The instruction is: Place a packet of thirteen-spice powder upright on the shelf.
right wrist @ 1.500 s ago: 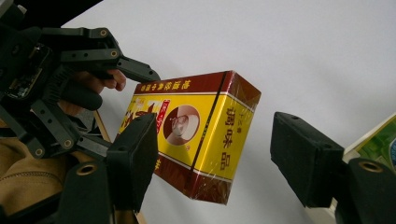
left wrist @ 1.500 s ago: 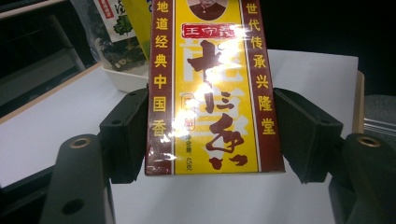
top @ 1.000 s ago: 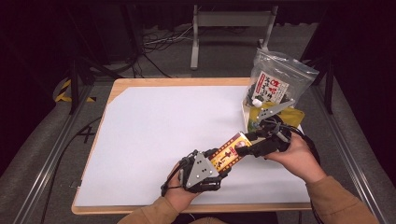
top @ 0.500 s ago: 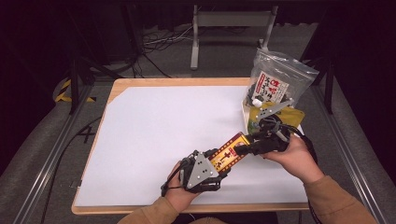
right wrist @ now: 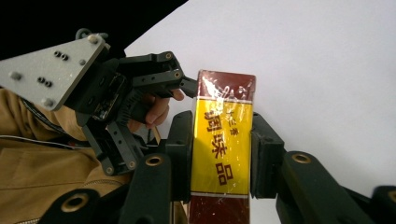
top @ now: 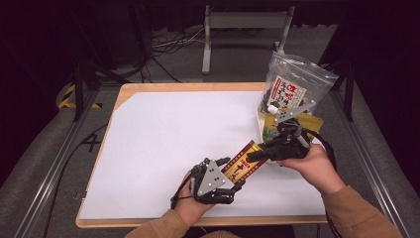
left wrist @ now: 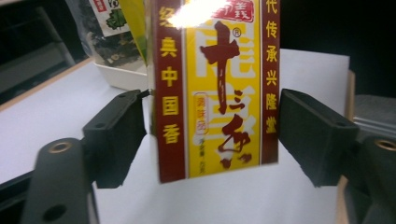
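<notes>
Passing the yellow-and-maroon cardboard seasoning box (top: 243, 162) rightward, the right gripper (right wrist: 222, 154) has just closed, pinching it, while the left gripper (left wrist: 212, 133) has spread (handover nearly done).

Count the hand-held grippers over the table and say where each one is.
2. The left hand-held gripper is near the table's front edge, jaws apart beside the yellow-and-red box. The right hand-held gripper grips the box's other end, in front of the bagged snacks.
</notes>
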A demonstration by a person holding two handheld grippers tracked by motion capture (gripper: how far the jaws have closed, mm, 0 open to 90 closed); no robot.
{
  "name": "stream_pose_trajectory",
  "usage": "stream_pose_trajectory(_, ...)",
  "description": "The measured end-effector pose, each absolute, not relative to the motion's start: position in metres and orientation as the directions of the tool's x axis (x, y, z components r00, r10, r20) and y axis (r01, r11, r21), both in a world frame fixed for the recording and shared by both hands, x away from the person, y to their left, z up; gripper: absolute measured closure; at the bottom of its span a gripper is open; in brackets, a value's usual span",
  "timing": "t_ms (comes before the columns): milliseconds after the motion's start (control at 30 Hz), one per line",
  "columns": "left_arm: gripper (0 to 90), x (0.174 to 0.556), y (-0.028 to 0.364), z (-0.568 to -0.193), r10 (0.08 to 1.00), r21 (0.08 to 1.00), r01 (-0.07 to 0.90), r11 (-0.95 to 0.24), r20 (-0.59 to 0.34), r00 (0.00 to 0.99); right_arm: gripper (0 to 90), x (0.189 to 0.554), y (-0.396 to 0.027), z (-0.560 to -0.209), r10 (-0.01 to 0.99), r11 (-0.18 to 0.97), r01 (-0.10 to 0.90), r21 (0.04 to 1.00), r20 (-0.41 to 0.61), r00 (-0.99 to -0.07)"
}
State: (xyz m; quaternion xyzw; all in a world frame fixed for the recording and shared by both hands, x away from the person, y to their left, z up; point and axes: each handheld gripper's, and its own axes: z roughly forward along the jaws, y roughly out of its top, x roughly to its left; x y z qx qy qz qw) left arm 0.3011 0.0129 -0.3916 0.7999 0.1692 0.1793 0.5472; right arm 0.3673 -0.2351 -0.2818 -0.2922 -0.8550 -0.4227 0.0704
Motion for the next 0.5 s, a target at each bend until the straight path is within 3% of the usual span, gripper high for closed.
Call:
stream_pose_trajectory(167,16.5,0.306,0.020,-0.389,0.459,0.934,0.094,-0.345,0.081,0.885,67.7,0.366,-0.239,-0.272,0.453,0.483,0.531,0.696,0.321,-0.832)
stream_pose_trajectory(500,16.1,0.312,0.040,-0.384,0.474,0.936,0.126,-0.330,0.049,0.879,67.7,0.358,-0.252,-0.247,0.478,0.568,0.406,0.716,0.115,-0.871)
